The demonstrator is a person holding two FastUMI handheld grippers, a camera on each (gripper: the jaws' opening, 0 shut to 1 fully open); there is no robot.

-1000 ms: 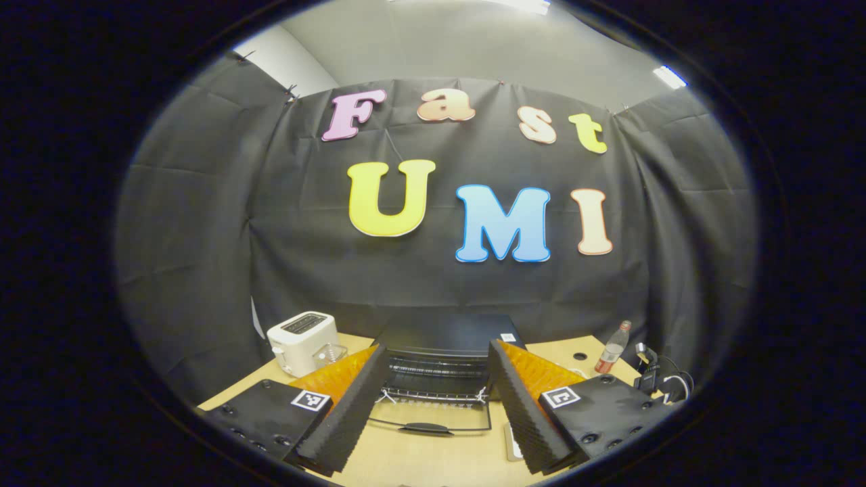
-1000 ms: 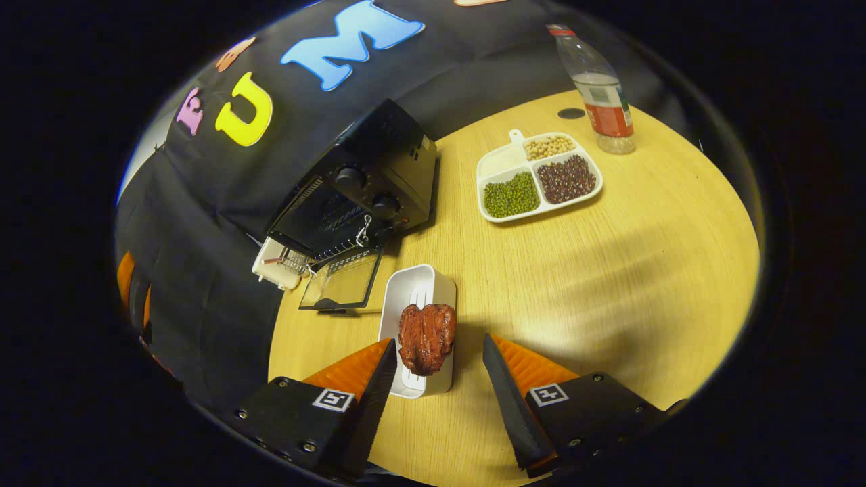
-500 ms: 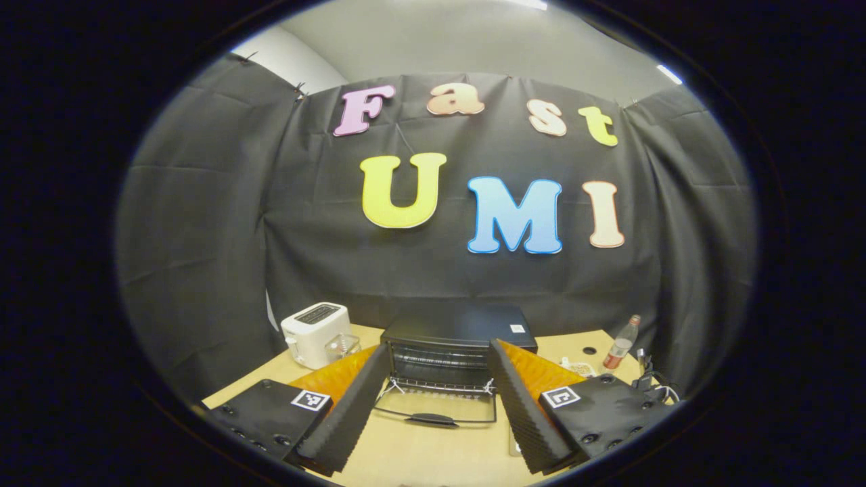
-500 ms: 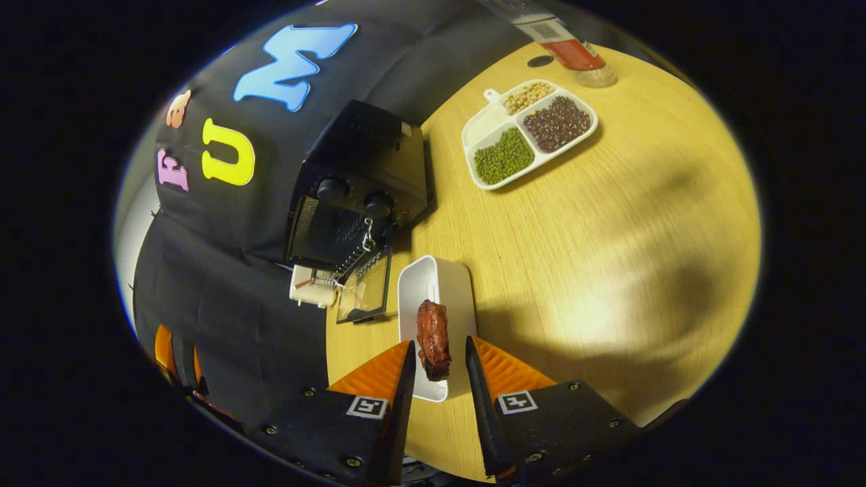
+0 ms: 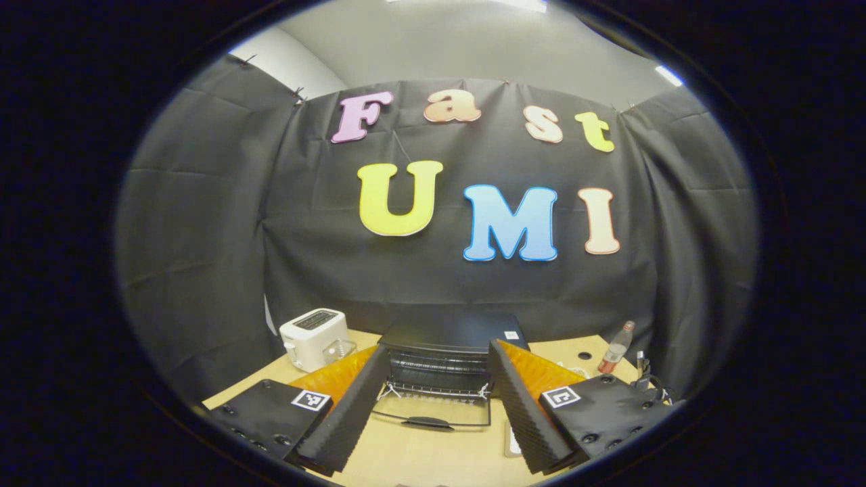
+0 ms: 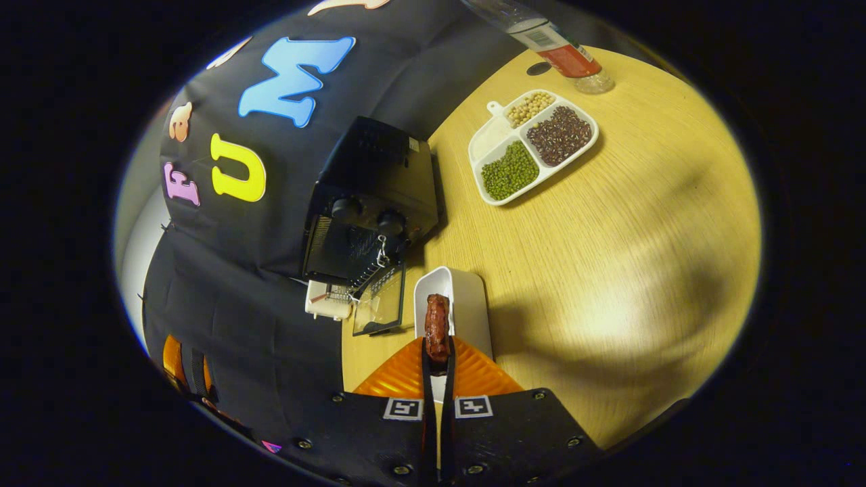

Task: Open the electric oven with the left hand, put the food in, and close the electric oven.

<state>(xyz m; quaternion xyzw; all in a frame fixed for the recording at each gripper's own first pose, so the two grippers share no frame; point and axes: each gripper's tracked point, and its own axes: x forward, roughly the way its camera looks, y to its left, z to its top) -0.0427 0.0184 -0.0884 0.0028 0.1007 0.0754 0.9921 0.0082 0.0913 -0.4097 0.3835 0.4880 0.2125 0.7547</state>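
Note:
The black electric oven [image 5: 446, 352] [image 6: 369, 210] stands on the wooden table with its glass door [image 5: 433, 411] [image 6: 380, 308] folded down flat. My left gripper [image 5: 436, 406] is open, held back from the oven with nothing between its fingers. In the right gripper view a brown piece of meat [image 6: 437, 328] sticks up over a white tray [image 6: 467, 308]. My right gripper [image 6: 437, 355] is shut on the meat, both fingers pressing its lower part. The left gripper [image 6: 183, 362] peeks in at the far left of that view.
A white toaster [image 5: 312, 338] [image 6: 326, 306] stands left of the oven. A divided white dish of beans [image 6: 531, 145] and a plastic bottle [image 6: 555, 51] [image 5: 614, 352] sit to its right. Cables [image 5: 649, 385] lie near the table's right edge.
My right gripper's fingers have come together from wide open and now clamp the meat over the white tray. The left gripper has only drifted slightly, still open before the oven.

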